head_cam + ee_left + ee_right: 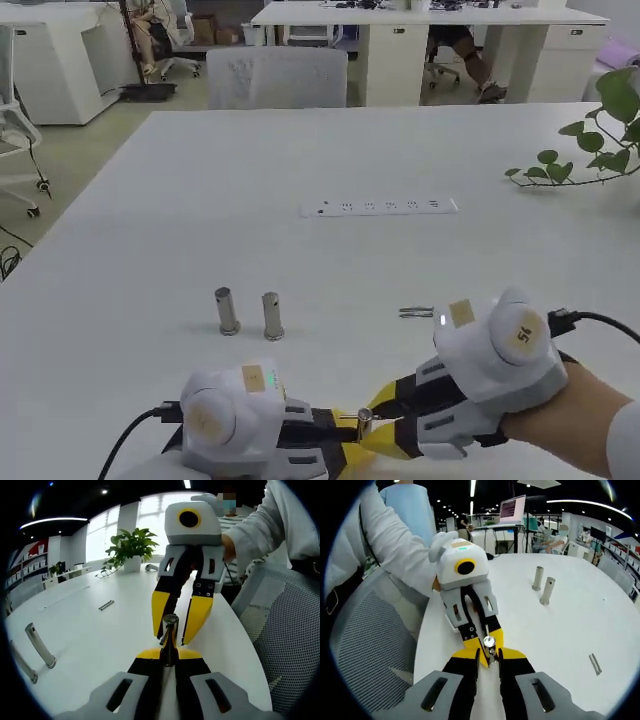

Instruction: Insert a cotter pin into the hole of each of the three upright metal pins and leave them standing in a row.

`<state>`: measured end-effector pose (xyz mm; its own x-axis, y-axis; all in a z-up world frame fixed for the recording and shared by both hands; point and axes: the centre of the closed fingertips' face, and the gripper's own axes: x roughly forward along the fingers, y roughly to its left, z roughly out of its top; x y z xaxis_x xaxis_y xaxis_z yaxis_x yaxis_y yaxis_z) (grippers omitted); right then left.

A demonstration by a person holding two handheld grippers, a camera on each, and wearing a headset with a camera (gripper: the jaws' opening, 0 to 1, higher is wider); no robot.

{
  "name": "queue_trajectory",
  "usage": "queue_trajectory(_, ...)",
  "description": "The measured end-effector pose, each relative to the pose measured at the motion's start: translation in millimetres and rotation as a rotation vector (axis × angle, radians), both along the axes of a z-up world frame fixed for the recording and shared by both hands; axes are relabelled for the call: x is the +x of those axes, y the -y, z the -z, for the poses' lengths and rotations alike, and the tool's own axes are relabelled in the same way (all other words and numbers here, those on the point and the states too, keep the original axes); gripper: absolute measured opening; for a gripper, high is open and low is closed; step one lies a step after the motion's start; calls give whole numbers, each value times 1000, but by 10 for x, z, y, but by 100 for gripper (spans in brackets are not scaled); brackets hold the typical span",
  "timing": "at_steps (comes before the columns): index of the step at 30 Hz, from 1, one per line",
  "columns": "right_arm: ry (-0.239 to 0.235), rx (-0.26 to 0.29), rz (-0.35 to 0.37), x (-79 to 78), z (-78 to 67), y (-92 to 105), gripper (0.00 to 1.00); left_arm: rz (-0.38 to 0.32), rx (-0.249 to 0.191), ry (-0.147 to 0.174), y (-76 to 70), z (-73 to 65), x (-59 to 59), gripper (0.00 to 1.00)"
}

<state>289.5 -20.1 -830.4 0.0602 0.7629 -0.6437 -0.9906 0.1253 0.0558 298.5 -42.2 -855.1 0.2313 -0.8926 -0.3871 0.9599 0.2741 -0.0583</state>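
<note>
Clamping a smooth, silvery cylindrical metal pin (pixel 170 632) between its closed-in, yellow-tipped jaws, the left gripper (pixel 169 656) holds it well nearer the person than the flat white power strip (pixel 380 207). The pin's long axis runs roughly upright, crosswise to those jaws, with its flat round head on top. The right gripper (pixel 490 656) faces it tip to tip. Its jaws are drawn narrow on a thin, wiry cotter pin (pixel 385 408) that lies level, pointing at the pin's head. Two standing pins (pixel 227 310) (pixel 272 315) are upright side by side on the matte white tabletop (pixel 300 160), on the person's side of the strip. The slim loose cotter pins (pixel 416 312) lie flat on that same side.
</note>
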Motion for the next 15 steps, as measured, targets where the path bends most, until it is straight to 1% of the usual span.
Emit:
queue_trajectory(7, 24, 1, -30, -19, 43, -26, 14, 1, 2, 0, 2, 0, -10, 6)
queue_trajectory(9, 32, 22, -28, -1, 28, -33, 13, 1, 1, 0, 3, 0, -10, 6)
queue_trajectory(12, 23, 43, -22, 9, 35, -36, 12, 2, 0, 0, 5, 1, -10, 6)
queue_trajectory(15, 28, 63, -18, 15, 35, -35, 11, 1, 0, 0, 5, 1, -9, 6)
